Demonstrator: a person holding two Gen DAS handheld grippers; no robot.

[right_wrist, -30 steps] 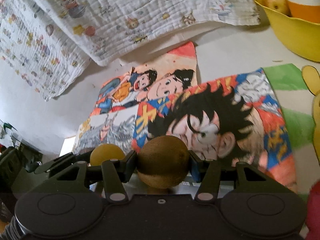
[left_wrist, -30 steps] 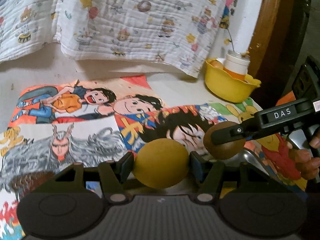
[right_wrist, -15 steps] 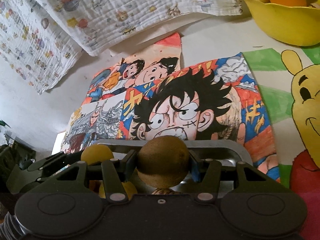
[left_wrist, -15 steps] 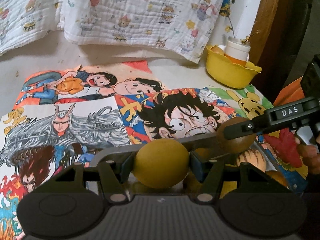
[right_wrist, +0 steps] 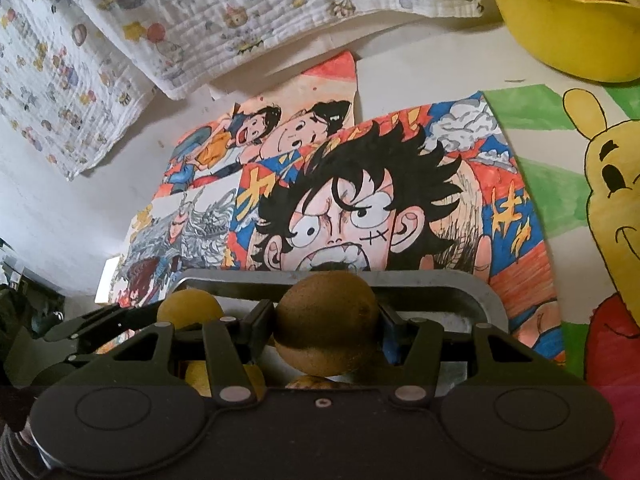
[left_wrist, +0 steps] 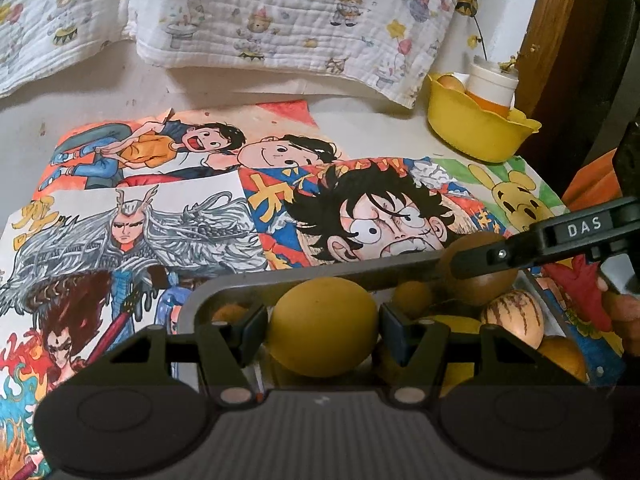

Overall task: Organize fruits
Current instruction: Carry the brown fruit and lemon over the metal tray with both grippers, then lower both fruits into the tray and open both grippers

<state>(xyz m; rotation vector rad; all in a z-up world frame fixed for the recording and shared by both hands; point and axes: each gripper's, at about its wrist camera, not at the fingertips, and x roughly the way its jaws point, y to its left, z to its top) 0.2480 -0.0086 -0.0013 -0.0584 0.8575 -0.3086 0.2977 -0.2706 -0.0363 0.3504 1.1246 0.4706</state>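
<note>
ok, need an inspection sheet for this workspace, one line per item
Surface: pale top covered with cartoon drawings.
Job's things: metal tray holding several fruits, among them a striped fruit; yellow fruit and brown kiwi gripped over it.
Clutter: yellow bowl with a fruit and a cup.
Grippers: left gripper shut on yellow fruit; right gripper shut on brown kiwi.
Cables: nothing seen.
Surroundings: printed cloth, wooden frame.

Two tools (left_wrist: 322, 326), one yellow bowl (left_wrist: 476, 136), one metal tray (right_wrist: 490, 300) (several fruits inside).
</note>
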